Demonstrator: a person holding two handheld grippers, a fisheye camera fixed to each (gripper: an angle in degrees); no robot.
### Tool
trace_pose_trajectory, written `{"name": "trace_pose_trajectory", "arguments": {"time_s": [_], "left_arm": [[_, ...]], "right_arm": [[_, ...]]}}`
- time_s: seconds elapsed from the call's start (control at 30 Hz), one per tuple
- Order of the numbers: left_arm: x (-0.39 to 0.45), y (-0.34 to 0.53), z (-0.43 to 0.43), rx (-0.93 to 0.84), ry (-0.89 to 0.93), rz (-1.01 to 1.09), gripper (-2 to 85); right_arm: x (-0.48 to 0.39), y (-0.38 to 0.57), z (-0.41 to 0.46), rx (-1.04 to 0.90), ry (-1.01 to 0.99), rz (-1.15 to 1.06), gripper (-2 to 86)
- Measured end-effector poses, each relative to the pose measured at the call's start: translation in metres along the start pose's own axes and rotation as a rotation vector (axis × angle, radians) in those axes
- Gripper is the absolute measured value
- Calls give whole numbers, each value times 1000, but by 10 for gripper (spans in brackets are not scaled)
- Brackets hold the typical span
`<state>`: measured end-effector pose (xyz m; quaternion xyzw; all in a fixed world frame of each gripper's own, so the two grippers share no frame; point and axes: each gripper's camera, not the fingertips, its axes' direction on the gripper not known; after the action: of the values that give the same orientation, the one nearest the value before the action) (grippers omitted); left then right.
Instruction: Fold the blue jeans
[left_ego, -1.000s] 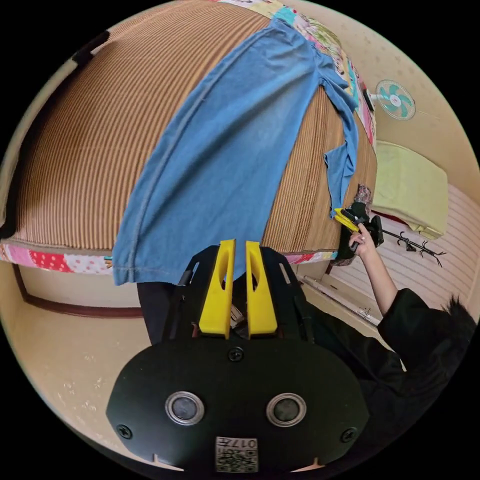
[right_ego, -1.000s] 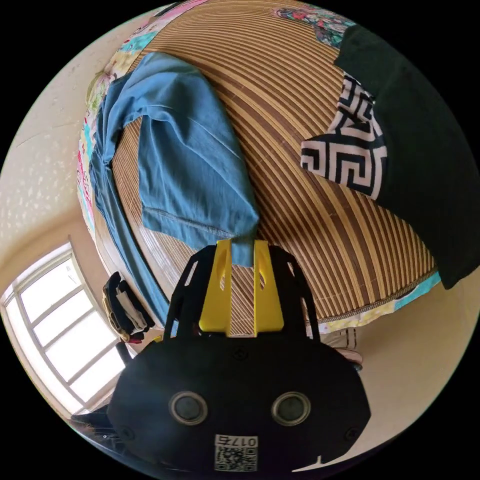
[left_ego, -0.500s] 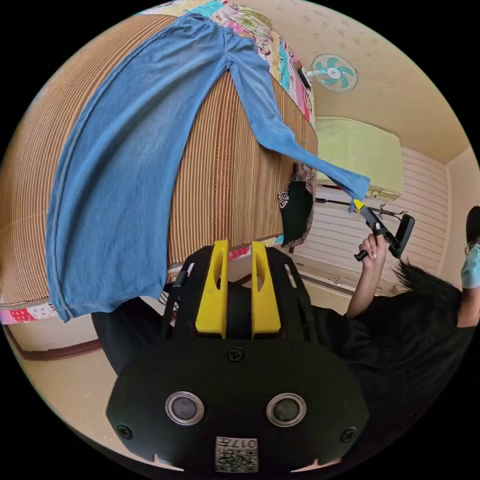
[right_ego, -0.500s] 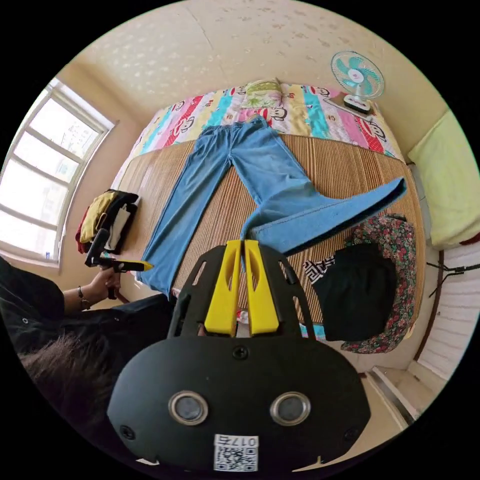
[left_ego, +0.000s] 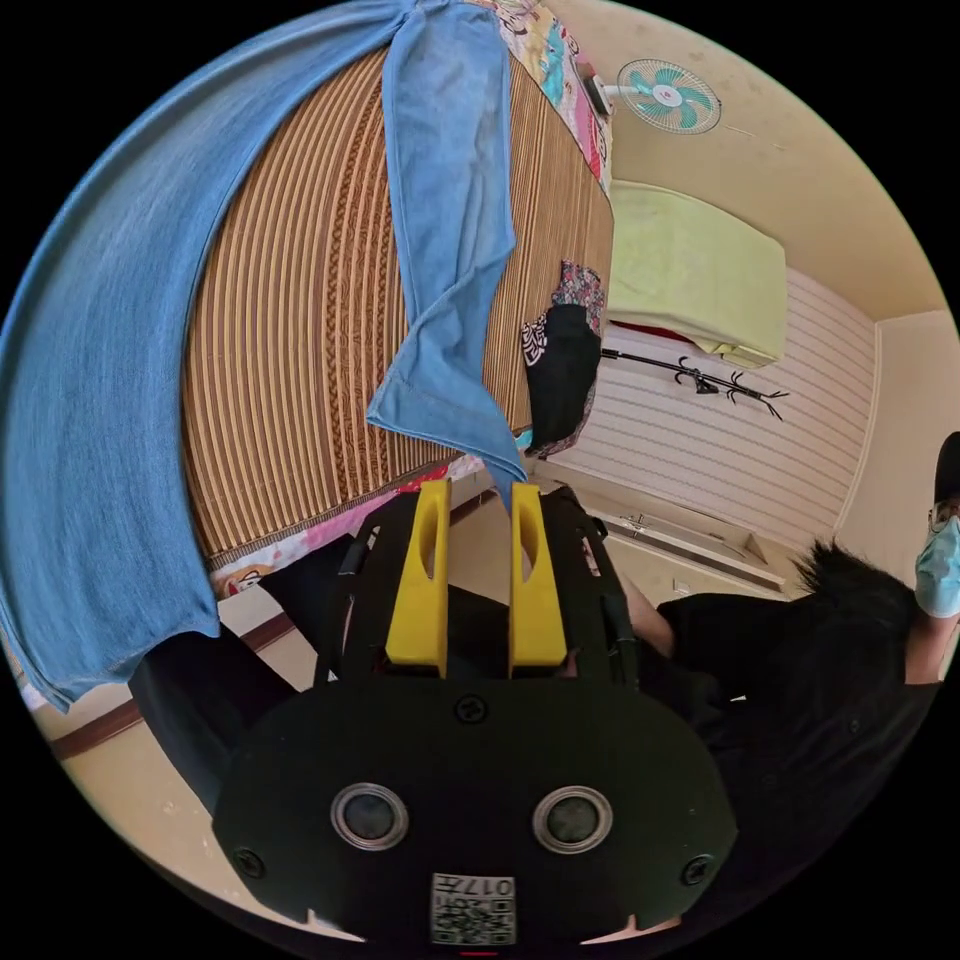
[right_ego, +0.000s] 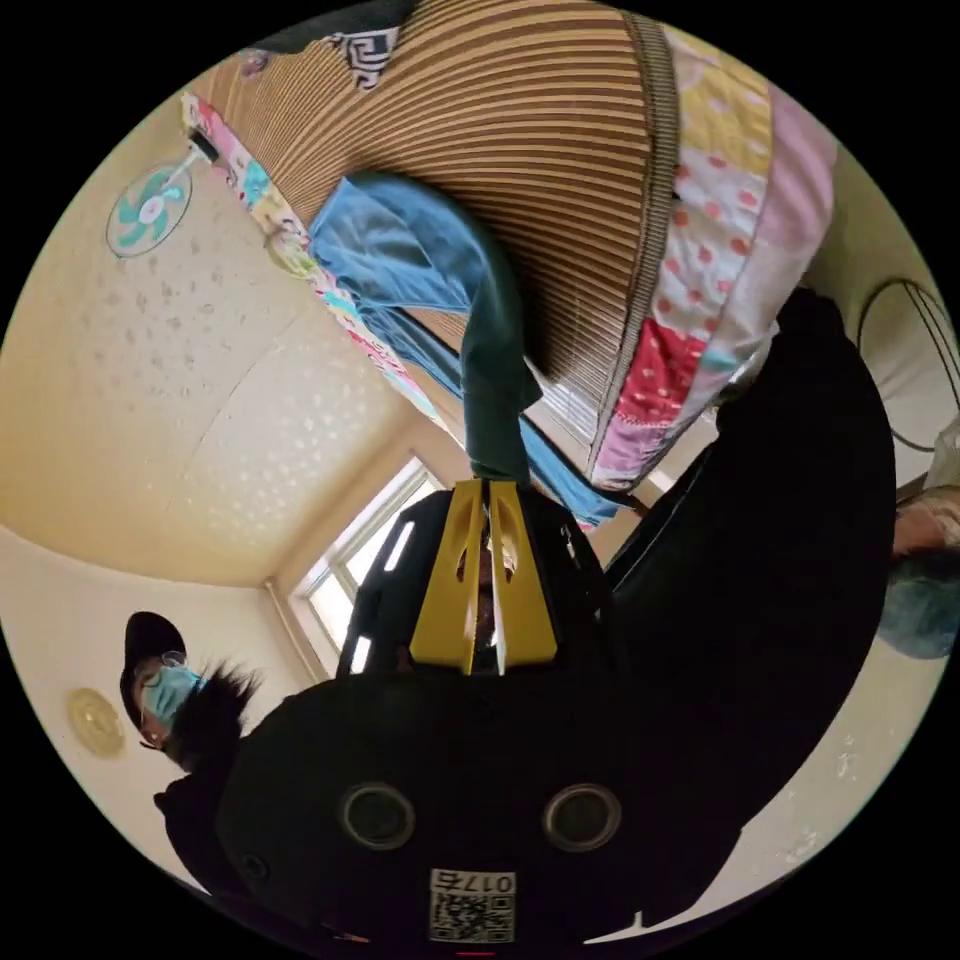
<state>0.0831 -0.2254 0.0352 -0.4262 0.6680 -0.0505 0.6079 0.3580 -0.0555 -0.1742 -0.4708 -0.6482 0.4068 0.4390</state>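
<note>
Left gripper view: left gripper (left_ego: 478, 492) spread, gripping nothing, just below a hanging hem corner of the blue jeans (left_ego: 445, 250), spread on the bamboo mat (left_ego: 300, 300) | right gripper view: right gripper (right_ego: 487, 490) pinching that leg (right_ego: 495, 370), likely lifting it to fold across.

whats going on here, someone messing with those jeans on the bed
A person with a two-jaw gripper in each hand is folding blue jeans spread on a striped bamboo mat over a bed. The right gripper is shut on the end of one leg, which stretches taut from the mat to its jaws. The left gripper is open, its jaws apart just below the hem of a lifted leg. The other leg lies flat, its hem hanging over the mat's edge. A dark patterned garment sits at the far edge.
</note>
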Motion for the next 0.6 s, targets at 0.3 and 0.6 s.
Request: {"name": "trace_pose_trajectory", "arguments": {"time_s": [0.3,0.6], "left_arm": [[-7,-44,48,26,-337,105,124],[-14,-45,102,-171,-402,198,16]], "right_arm": [[-13,17,-8,-102,872,-163,4],[-111,29,-18,17,961,-496,17]]}}
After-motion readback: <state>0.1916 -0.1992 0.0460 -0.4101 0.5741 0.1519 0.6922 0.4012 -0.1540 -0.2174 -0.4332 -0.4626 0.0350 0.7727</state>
